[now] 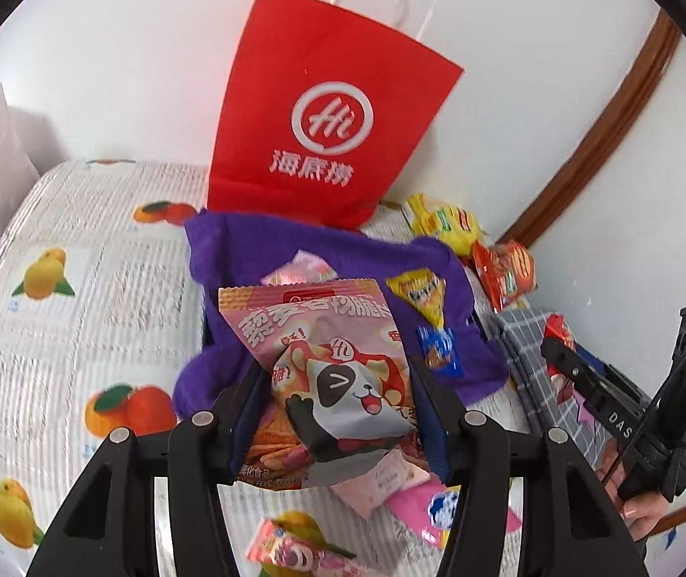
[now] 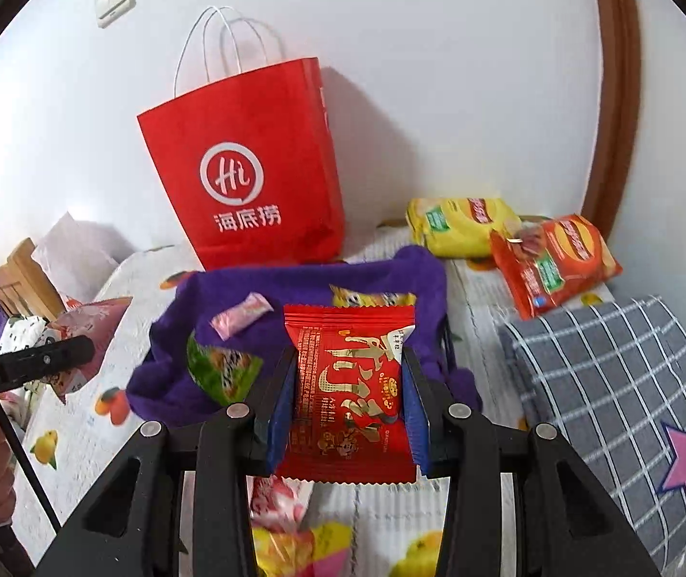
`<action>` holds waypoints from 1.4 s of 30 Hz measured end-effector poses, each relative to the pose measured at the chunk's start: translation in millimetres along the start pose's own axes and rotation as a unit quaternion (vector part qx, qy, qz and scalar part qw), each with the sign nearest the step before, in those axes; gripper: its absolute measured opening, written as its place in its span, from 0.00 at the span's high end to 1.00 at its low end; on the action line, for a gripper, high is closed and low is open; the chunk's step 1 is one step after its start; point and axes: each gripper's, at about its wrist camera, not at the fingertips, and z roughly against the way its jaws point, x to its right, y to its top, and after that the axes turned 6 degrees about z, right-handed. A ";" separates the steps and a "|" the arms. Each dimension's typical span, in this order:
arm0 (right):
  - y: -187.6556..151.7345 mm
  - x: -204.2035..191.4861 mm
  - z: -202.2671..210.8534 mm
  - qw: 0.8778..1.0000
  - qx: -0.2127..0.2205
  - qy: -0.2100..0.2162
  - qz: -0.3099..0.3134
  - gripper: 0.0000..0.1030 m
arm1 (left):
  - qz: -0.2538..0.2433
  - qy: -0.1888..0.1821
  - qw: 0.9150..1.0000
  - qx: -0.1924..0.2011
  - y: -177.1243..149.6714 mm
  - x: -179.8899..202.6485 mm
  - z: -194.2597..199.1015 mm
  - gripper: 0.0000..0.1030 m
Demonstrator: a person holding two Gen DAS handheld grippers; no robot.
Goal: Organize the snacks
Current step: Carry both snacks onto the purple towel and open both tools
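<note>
Left gripper [image 1: 338, 408] jaws pinch a pink panda crisp packet [image 1: 323, 365]; right gripper [image 2: 348, 408] jaws clamp a red snack packet [image 2: 350, 394], both poised just short of the purple fabric bin [image 2: 295, 288] on the bed. Next, seemingly, release inside its soft rim; red paper bag [image 2: 256, 178] and wall close off the far side.

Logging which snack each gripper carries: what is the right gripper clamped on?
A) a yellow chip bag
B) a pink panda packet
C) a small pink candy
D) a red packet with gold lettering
D: the right gripper is shut on the red packet with gold lettering, held above the purple cloth container.
</note>
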 end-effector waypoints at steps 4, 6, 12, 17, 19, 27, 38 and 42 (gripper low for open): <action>13.1 -1.8 -10.8 1.000 0.000 0.007 0.000 0.61 | 0.006 0.005 1.000 0.012 16.6 -0.6 -4.0 0.48; 20.2 -1.9 -17.7 1.000 -0.003 0.015 -0.002 0.61 | 0.009 0.005 1.000 0.015 23.6 -1.5 -7.0 0.48; 42.4 -8.2 -36.7 0.999 -0.010 0.029 0.007 0.61 | 0.016 0.012 1.000 0.018 46.7 -2.0 -20.3 0.48; 54.0 -17.4 -53.8 0.999 -0.019 0.044 0.016 0.61 | 0.018 0.025 0.999 0.023 60.2 -2.7 -33.0 0.48; 58.0 -21.0 -60.9 0.998 -0.023 0.048 0.022 0.61 | 0.018 0.029 0.999 0.022 63.6 -4.7 -39.1 0.48; 76.4 -27.8 -85.9 0.997 -0.033 0.058 0.029 0.61 | 0.038 0.030 0.999 0.009 76.7 -19.0 -67.2 0.48; 68.7 -27.9 -129.5 0.993 -0.086 0.073 0.020 0.61 | 0.056 0.036 0.998 -0.006 80.4 -46.5 -91.8 0.48; 64.4 -30.6 -137.2 0.992 -0.097 0.073 0.030 0.61 | 0.061 0.034 0.998 -0.010 79.5 -50.9 -96.1 0.48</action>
